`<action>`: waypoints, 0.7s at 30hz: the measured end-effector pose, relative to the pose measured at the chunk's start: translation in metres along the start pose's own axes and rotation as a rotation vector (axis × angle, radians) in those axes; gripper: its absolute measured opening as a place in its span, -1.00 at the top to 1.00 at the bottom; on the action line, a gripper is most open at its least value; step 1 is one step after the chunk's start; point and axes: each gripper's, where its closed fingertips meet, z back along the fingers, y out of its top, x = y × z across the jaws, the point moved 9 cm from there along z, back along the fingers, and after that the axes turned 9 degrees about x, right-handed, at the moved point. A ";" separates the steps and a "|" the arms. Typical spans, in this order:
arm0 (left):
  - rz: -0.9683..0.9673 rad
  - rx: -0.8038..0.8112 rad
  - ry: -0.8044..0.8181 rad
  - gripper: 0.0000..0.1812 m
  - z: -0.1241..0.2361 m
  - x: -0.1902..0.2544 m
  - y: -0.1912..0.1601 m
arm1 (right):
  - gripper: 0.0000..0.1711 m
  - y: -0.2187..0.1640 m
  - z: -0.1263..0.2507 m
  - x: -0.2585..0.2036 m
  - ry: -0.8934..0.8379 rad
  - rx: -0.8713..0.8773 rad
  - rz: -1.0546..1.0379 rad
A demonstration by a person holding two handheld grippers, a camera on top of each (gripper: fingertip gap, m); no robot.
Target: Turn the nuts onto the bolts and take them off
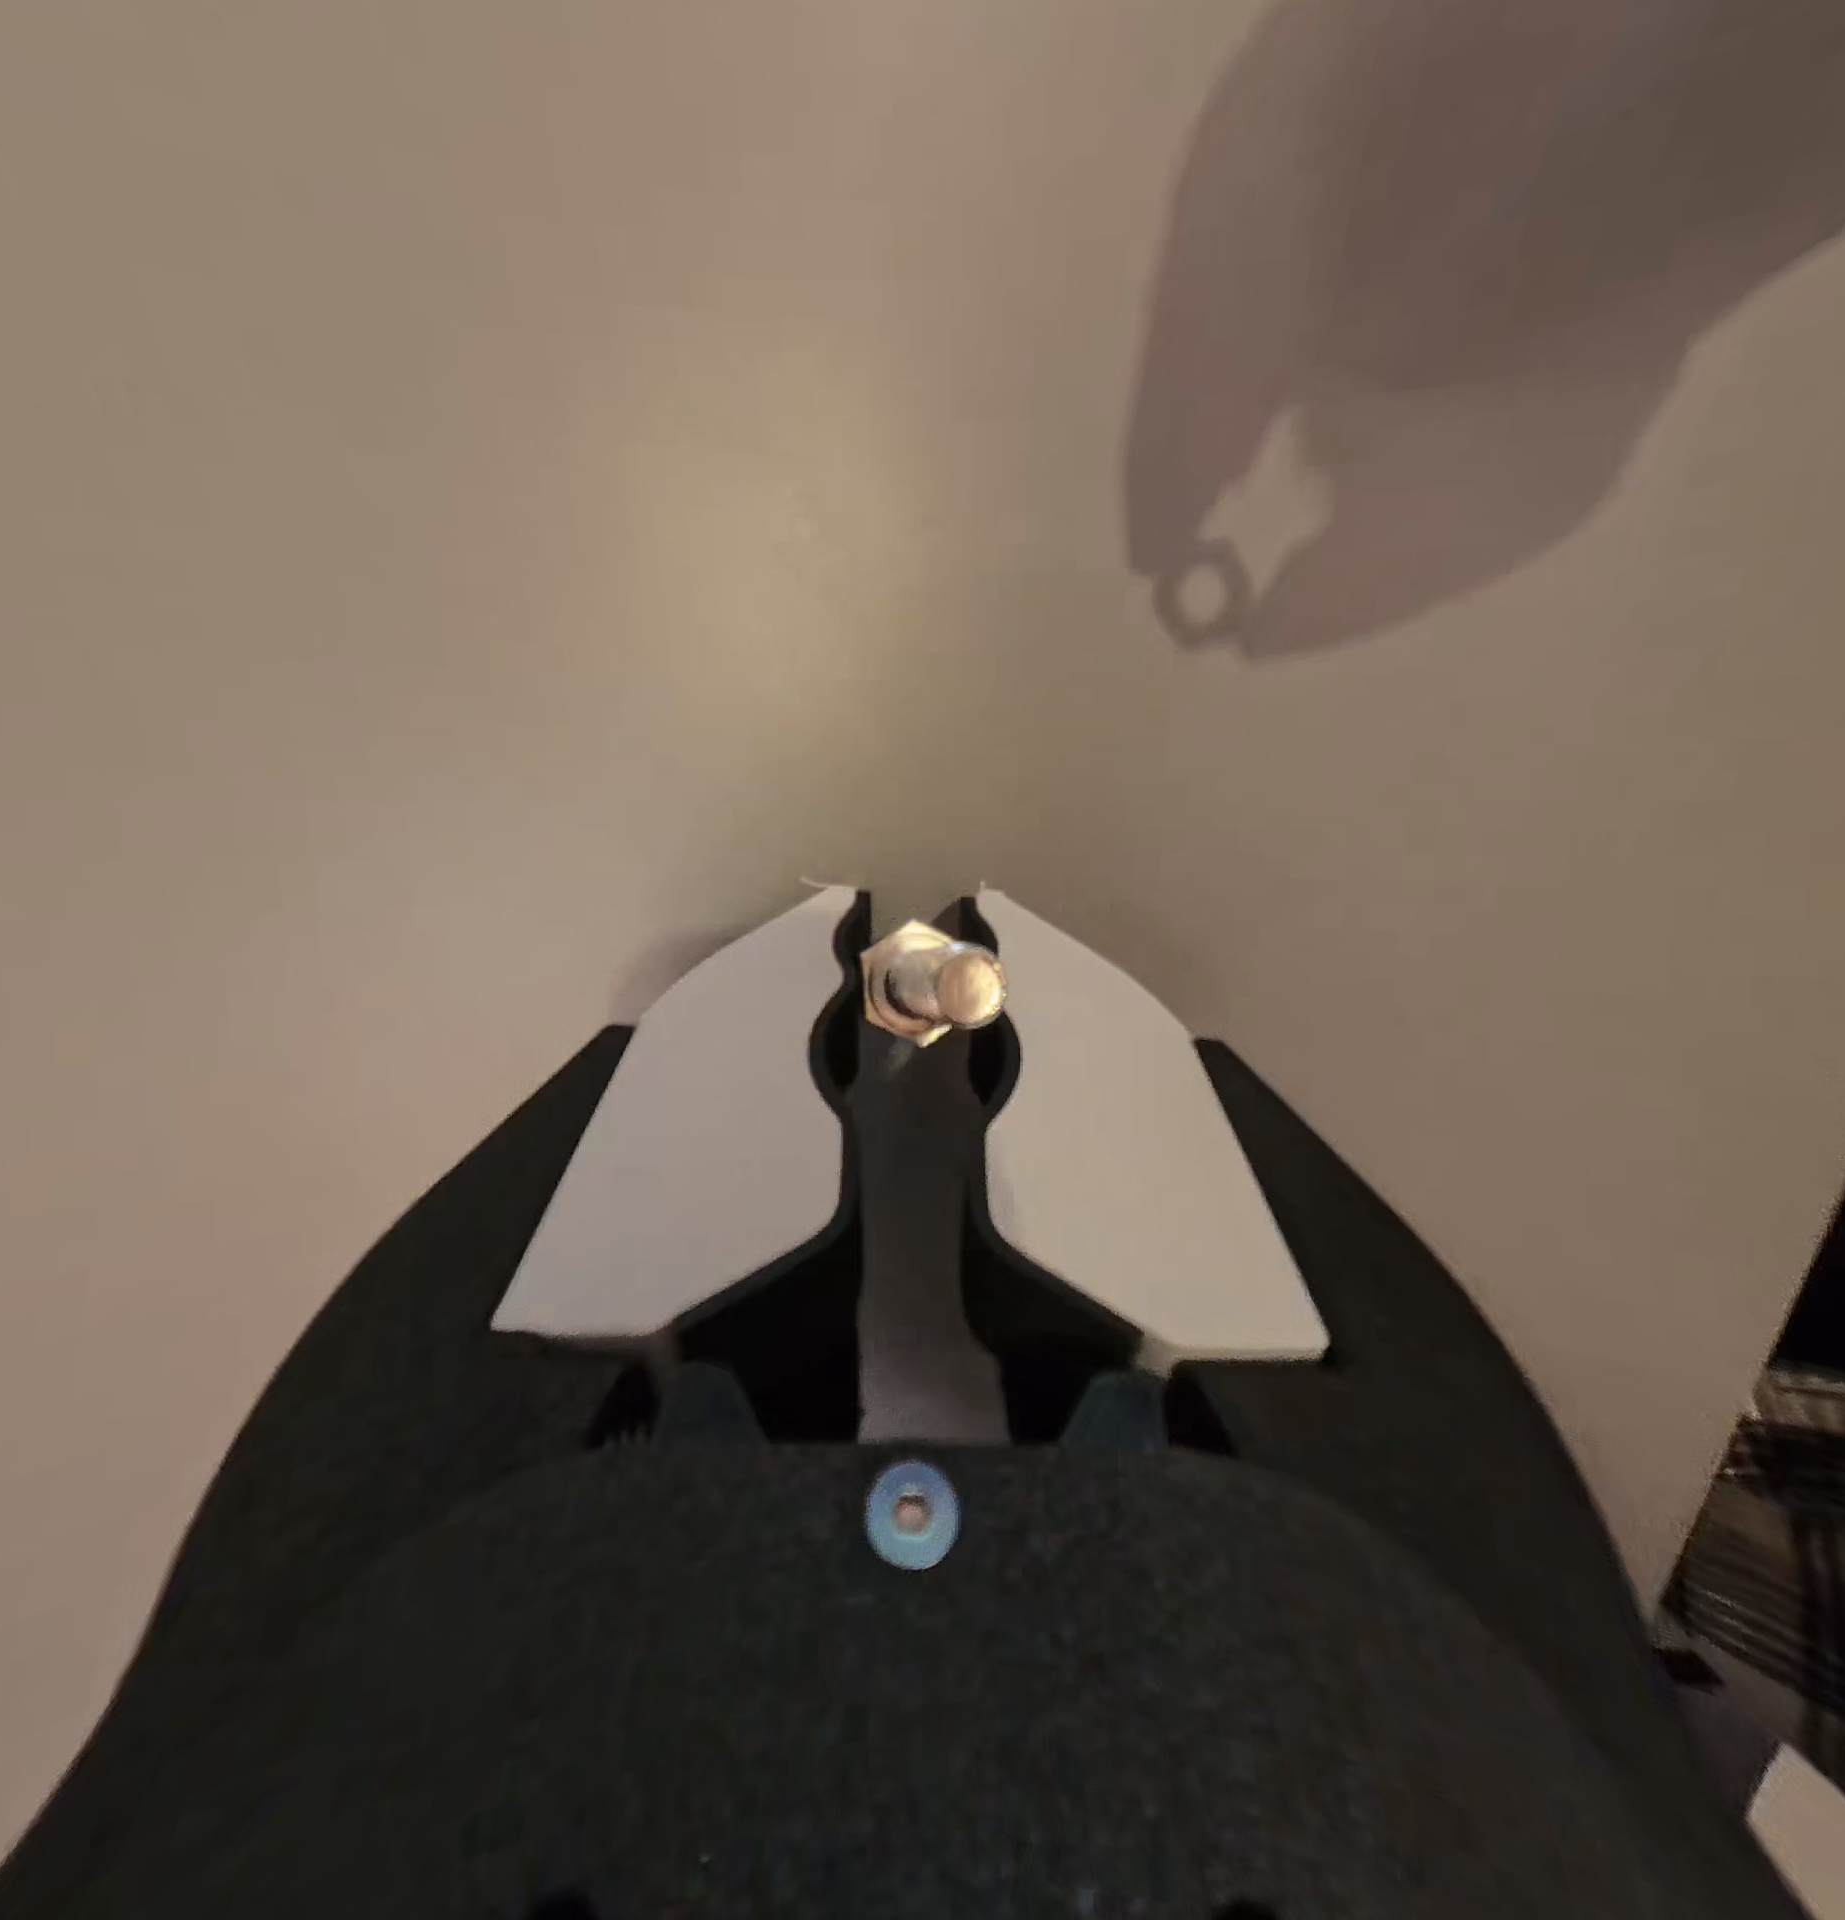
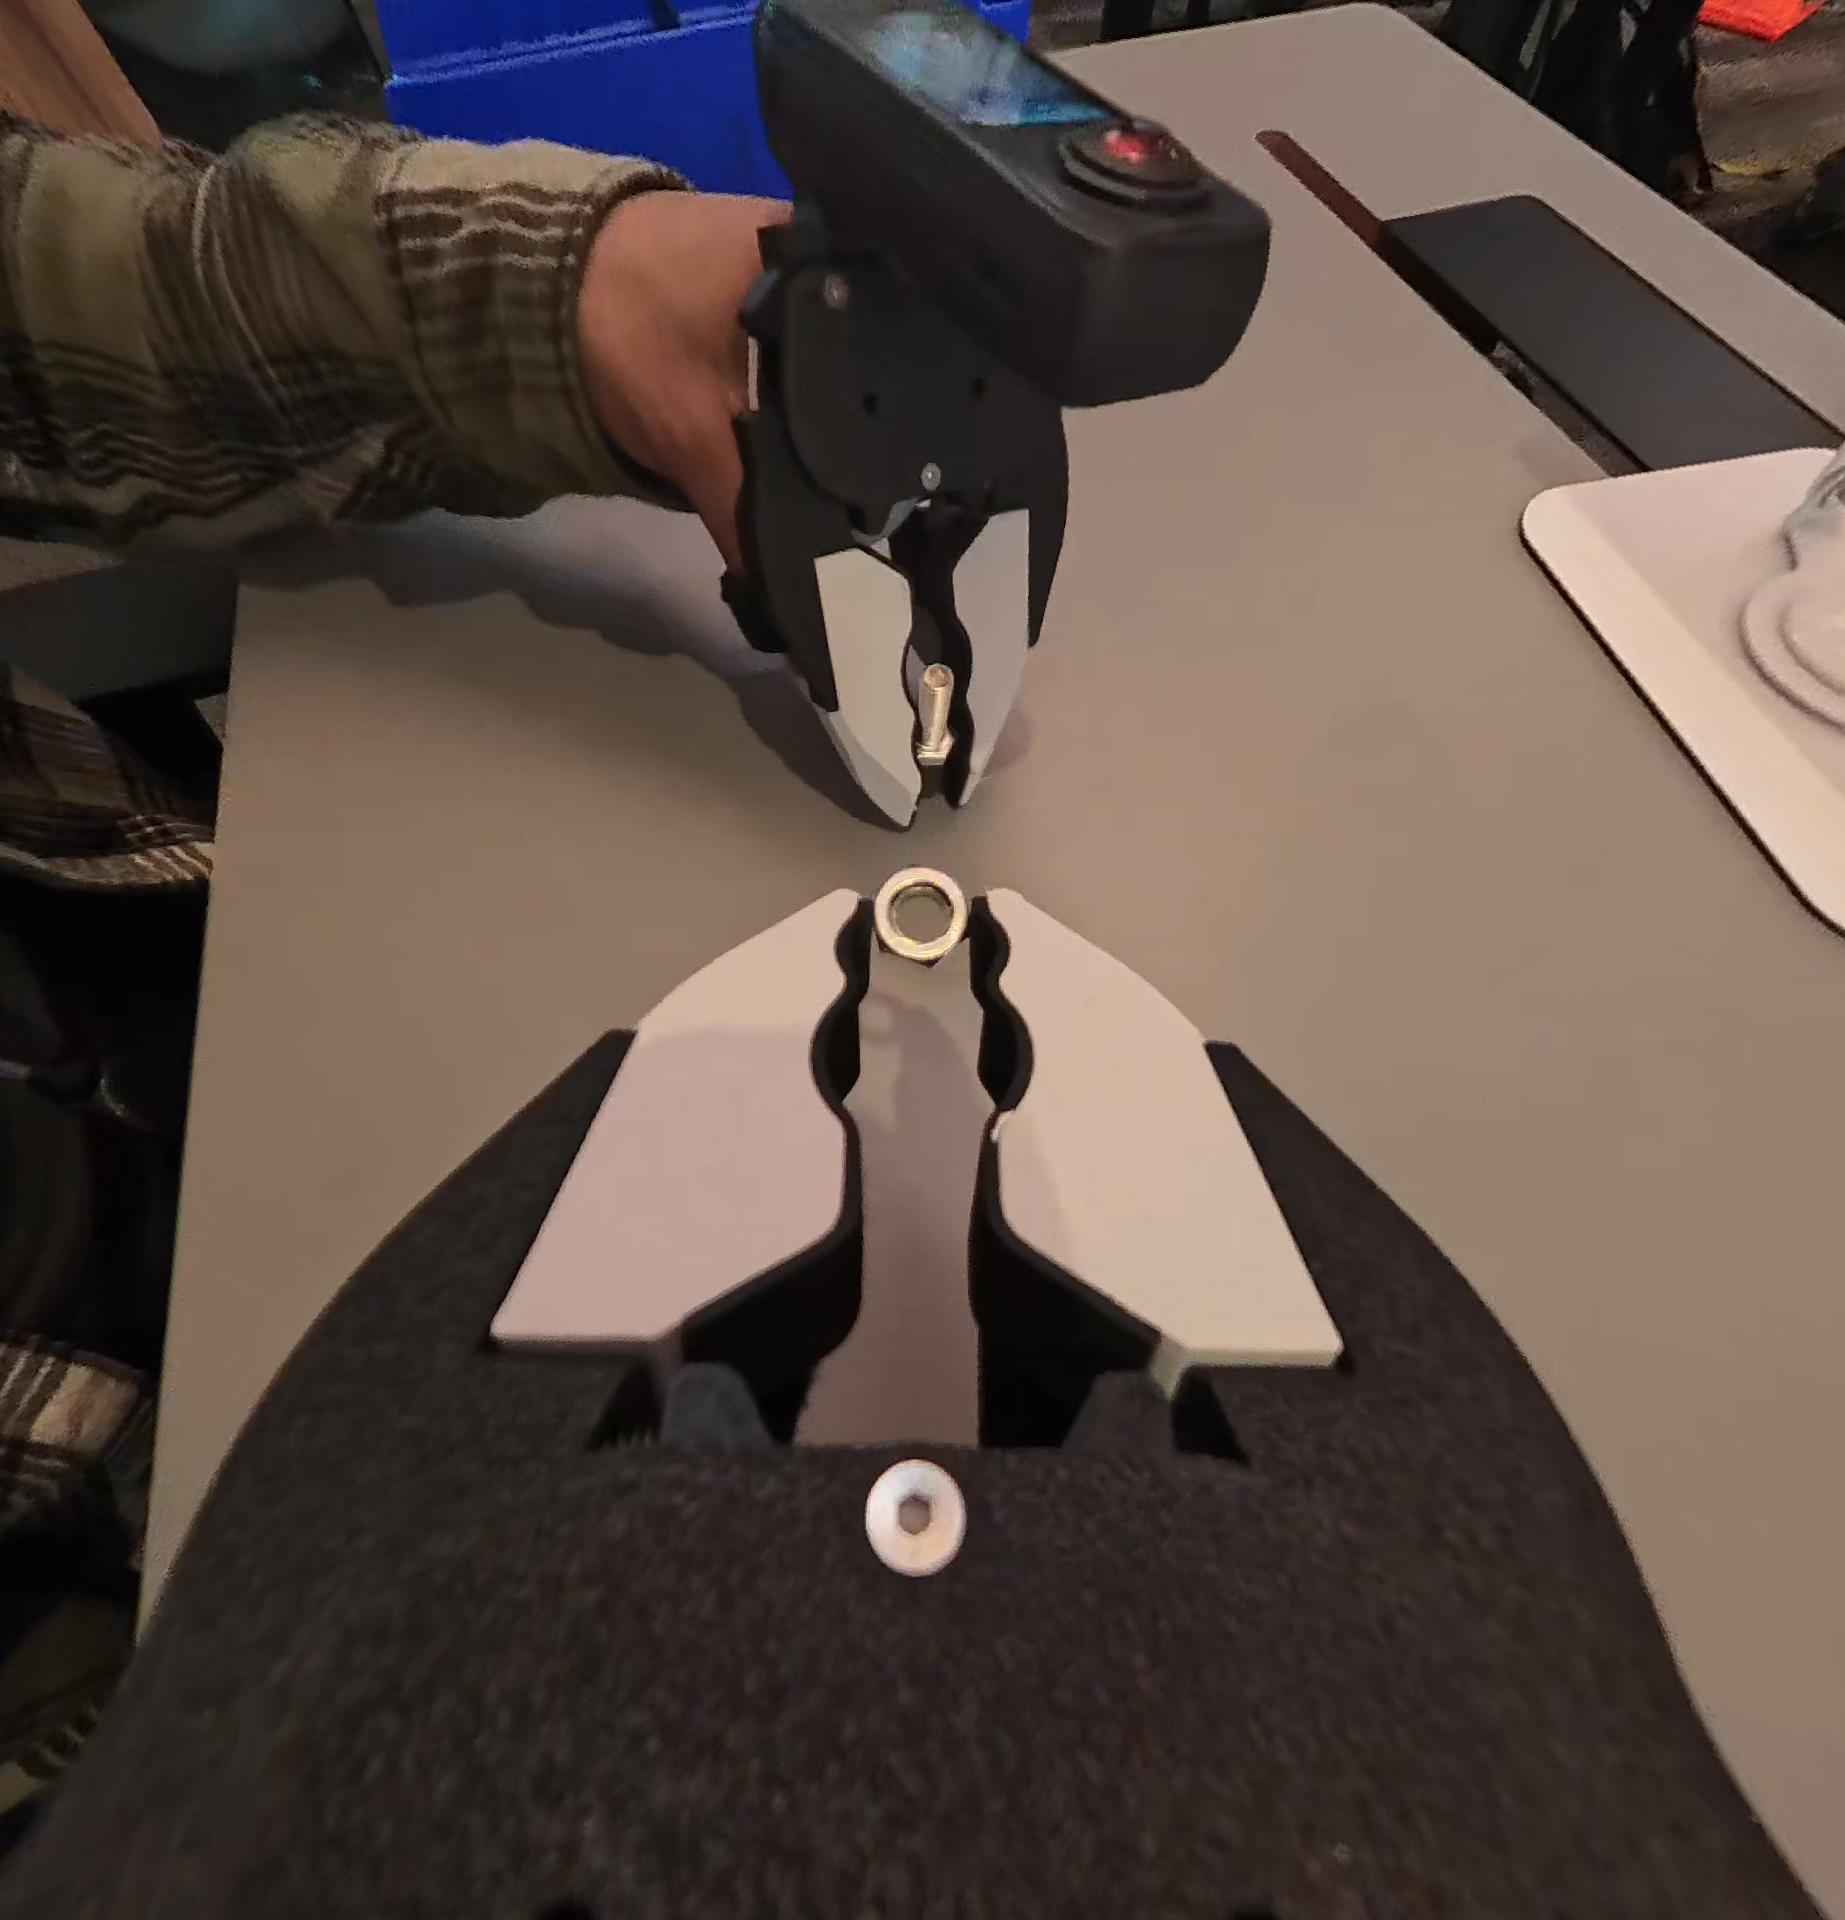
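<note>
— Where's the bolt (image 2: pixel 933 715)?
— Clamped by its head in the left tool (image 2: pixel 928 795), tips down over the table (image 2: pixel 1313 831), shank pointing up.
— And the nut (image 2: pixel 918 916)?
— Pinched at the right tool's (image 2: pixel 920 914) tips, just beside it, near the table's left edge.

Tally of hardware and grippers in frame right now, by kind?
Bolts: 1, the bolt in the left gripper
Nuts: 1, the nut in the right gripper
Grippers: 2
Total: 4
</note>
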 end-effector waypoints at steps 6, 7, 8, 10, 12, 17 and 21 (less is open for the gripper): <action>0.035 -0.002 -0.019 0.82 -0.002 -0.004 0.005 | 0.79 -0.015 0.006 0.008 0.002 0.045 -0.033; 0.043 -0.012 -0.022 0.82 -0.002 -0.005 0.005 | 0.79 -0.016 0.006 0.008 0.006 0.046 -0.031; 0.047 -0.032 -0.023 0.82 -0.001 -0.005 0.005 | 0.79 -0.017 0.006 0.008 0.009 0.048 -0.028; 0.056 -0.086 -0.019 0.82 0.000 -0.005 0.006 | 0.79 -0.019 0.007 0.008 0.009 0.045 -0.025; 0.054 -0.153 -0.001 0.82 0.001 -0.006 0.007 | 0.79 -0.021 0.007 0.007 0.011 0.051 -0.025; 0.009 -0.441 0.072 0.82 0.002 -0.004 0.009 | 0.79 -0.026 0.011 0.006 0.000 0.066 -0.027; -0.008 -0.595 0.115 0.83 -0.002 -0.006 0.012 | 0.79 -0.030 0.019 0.005 -0.019 0.086 -0.036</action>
